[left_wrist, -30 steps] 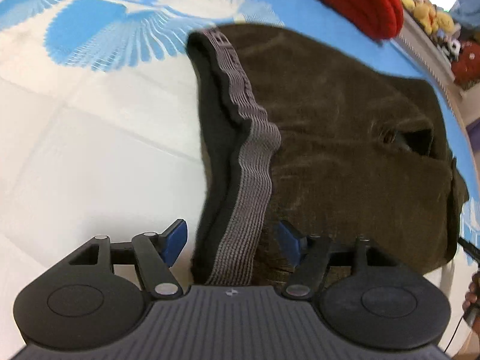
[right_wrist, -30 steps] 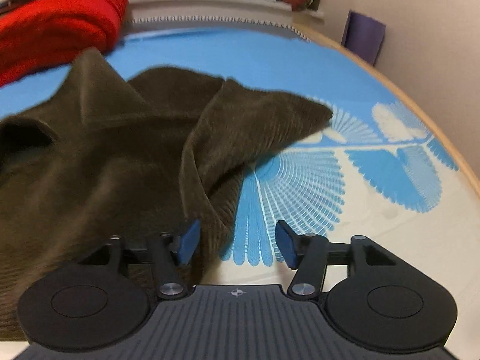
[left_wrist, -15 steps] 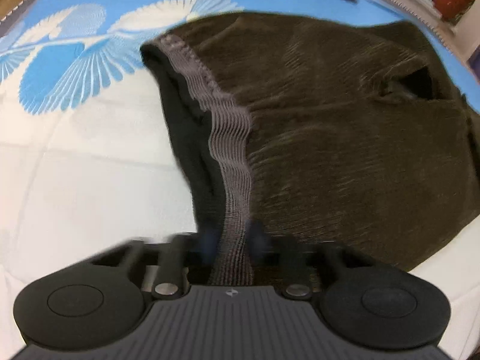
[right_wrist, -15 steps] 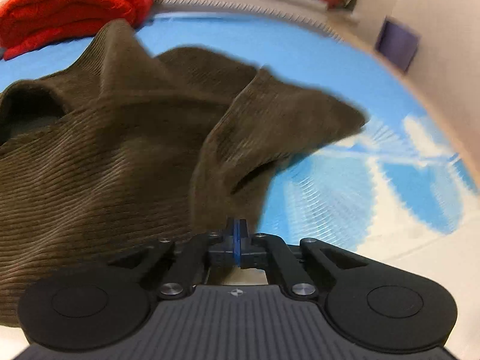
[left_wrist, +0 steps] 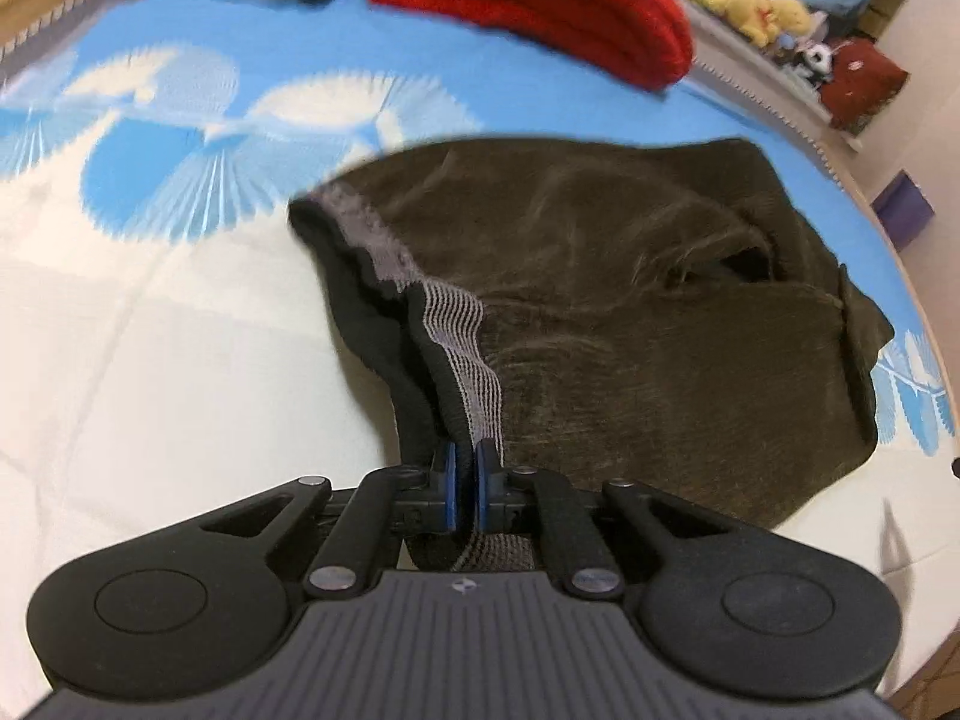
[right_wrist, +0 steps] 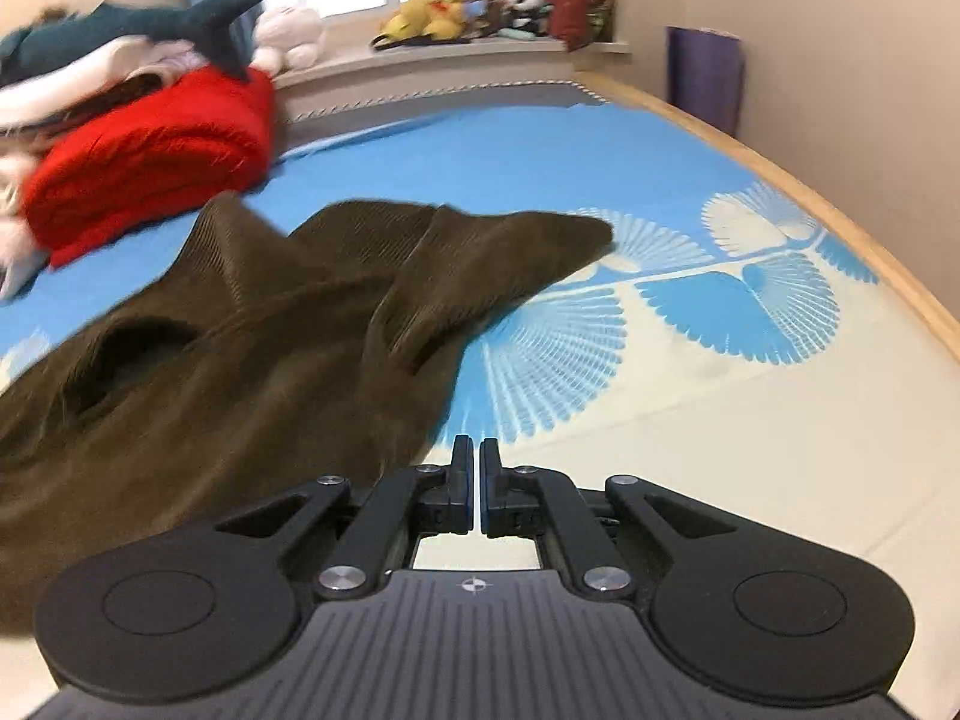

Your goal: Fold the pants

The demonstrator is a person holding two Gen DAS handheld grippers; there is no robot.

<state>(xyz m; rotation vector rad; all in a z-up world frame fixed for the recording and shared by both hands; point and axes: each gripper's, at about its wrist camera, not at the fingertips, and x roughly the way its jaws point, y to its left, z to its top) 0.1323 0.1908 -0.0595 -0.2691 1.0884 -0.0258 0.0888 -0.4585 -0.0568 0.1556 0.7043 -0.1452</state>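
Brown corduroy pants (left_wrist: pixel 630 324) lie crumpled on the blue-and-white bedsheet (left_wrist: pixel 150 360), waistband (left_wrist: pixel 456 354) at their left edge. Left gripper (left_wrist: pixel 463 480) is clamped on the near end of the waistband. Right gripper (right_wrist: pixel 475 480) is closed with nothing visible between its pads; pants edge lies just to its left. Red folded knit (right_wrist: pixel 150 168) sits far left, plush toys (right_wrist: pixel 444 3) on the far sill.

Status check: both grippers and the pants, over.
Left gripper shut on waistband. Right gripper shut, nothing between its pads; it missed the cloth. Pants rumpled on bed. Red blanket beyond, clear of them.
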